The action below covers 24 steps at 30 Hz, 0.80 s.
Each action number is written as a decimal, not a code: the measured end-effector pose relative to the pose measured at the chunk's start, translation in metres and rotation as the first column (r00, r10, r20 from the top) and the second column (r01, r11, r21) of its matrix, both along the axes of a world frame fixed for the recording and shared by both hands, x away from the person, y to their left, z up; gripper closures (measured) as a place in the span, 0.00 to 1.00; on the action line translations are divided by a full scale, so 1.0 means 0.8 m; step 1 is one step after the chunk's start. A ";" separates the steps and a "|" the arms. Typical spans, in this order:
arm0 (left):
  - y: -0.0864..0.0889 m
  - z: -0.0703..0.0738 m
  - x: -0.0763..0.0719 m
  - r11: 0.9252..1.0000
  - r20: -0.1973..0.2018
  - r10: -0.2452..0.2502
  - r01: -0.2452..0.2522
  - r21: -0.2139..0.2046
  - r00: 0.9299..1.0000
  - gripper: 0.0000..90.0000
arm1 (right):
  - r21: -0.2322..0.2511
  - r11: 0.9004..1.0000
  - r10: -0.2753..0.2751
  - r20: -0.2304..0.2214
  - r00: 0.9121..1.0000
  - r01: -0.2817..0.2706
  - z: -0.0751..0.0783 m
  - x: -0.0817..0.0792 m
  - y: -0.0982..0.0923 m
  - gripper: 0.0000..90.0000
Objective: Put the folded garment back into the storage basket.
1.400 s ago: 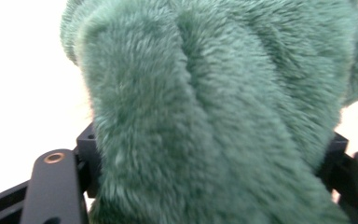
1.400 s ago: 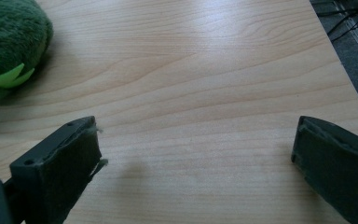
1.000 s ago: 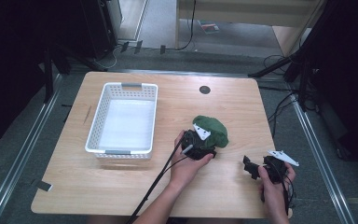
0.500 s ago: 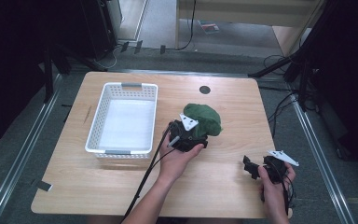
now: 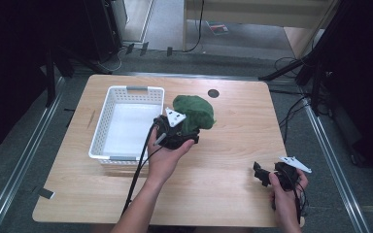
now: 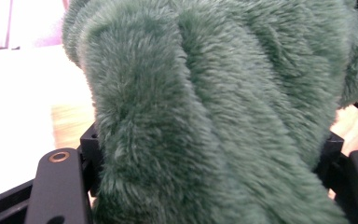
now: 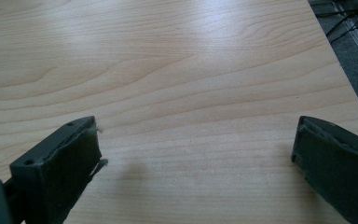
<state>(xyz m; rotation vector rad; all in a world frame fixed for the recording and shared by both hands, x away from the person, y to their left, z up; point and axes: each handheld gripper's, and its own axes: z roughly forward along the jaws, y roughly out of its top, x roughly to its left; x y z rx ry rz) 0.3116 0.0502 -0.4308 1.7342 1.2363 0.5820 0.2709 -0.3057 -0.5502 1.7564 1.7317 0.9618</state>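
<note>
1. Two handheld grippers are over a light wooden surface [image 5: 233, 160] that stands on a grey floor, each held in one of a person's hands.
2. The left gripper [image 5: 187, 133] is near the middle of the surface, just off the right-hand long wall of the basket. Its jaws are clenched on a green plush cloth [image 5: 194, 111], grasping it low down.
3. In the left gripper view the cloth [image 6: 223, 116] bulges up and outward between the two black jaws, its deep pile folded into thick ridges, with pale wood beside it on either side.
4. In the high view the cloth is a rounded bundle on the far side of the left gripper, toward the far edge of the surface and close to the basket's far right corner. Whether it touches the wood cannot be told.
5. A white slotted plastic basket [image 5: 108, 127] stands on the left half of the surface, its long sides running from near edge to far edge, a grey handle on its far wall.
6. The right gripper [image 5: 261, 174] is near the near right corner of the surface. Its jaws are released, standing wide apart over bare wood, as the right gripper view [image 7: 193, 154] shows.
7. A small dark round hole [image 5: 213, 93] sits in the surface close to its far edge, just beyond the cloth.
</note>
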 end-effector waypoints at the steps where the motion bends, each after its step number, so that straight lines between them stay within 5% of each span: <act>1: 0.000 0.000 0.000 1.000 0.000 0.000 0.000 0.000 1.000 0.30 | 0.000 1.000 0.001 0.003 1.000 -0.001 0.000 0.000 0.000 0.01; 13: 0.068 0.009 0.006 0.994 0.007 0.109 -0.109 -0.021 0.994 0.30 | -0.013 1.000 0.025 0.082 0.996 -0.024 0.003 -0.005 0.004 0.02; 24: 0.132 0.004 0.015 0.975 -0.012 0.220 -0.220 -0.030 0.975 0.30 | -0.039 0.999 0.033 0.129 0.991 -0.028 0.004 -0.009 0.008 0.06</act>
